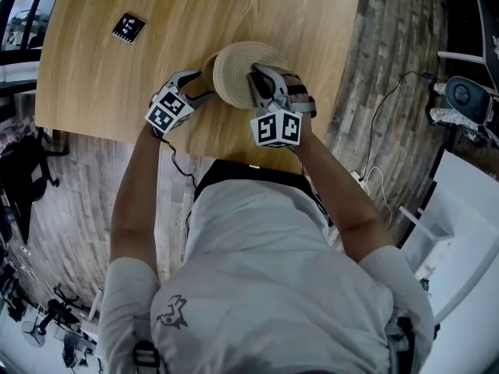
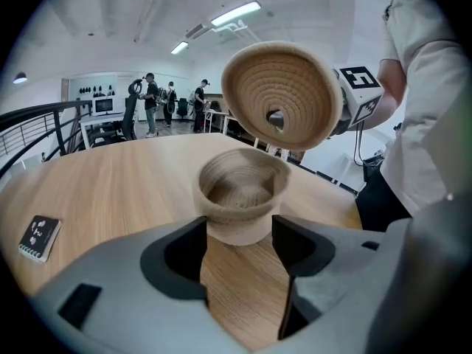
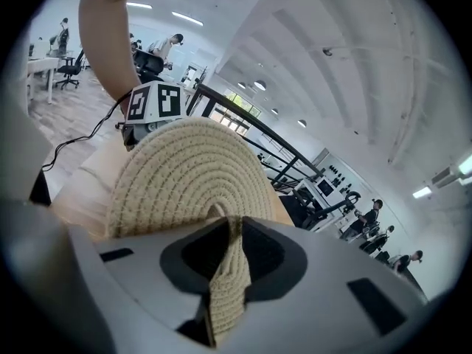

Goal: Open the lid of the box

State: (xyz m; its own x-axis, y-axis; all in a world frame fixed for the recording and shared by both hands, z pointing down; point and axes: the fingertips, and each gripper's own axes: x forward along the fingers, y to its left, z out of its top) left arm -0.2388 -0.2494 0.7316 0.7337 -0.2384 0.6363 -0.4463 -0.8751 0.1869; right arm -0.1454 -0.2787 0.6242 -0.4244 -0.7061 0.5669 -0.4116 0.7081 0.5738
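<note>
1. The lid (image 3: 184, 175) is off the box and hangs in the air, tipped on edge. In the left gripper view it sits at upper centre with its hollow underside facing the camera, above and a little to the right of the open box (image 2: 240, 198).
2. The right gripper (image 3: 228, 231) has its jaws closed on the woven loop (image 3: 225, 286) at the middle of the lid's top. That loop is probably the only narrow part the jaws can pinch, which would explain why the lid tilts from that one point.
3. The box stands upright on the wooden table (image 1: 93, 68), just above centre in the head view and mostly hidden under the lid (image 1: 238, 72).
4. The left gripper (image 2: 240, 238) has its jaws wide apart, with the foot of the box right at their tips. It seems placed there to keep the light box from rising or sliding with the lid. Whether the pads actually press on the box is not clear.
5. A small black card (image 2: 38, 236) lies well apart, at the lower left of the left gripper view, and plays no part.
6. Judging from this, the opening itself is done, and the lid has yet to be set down.
</note>
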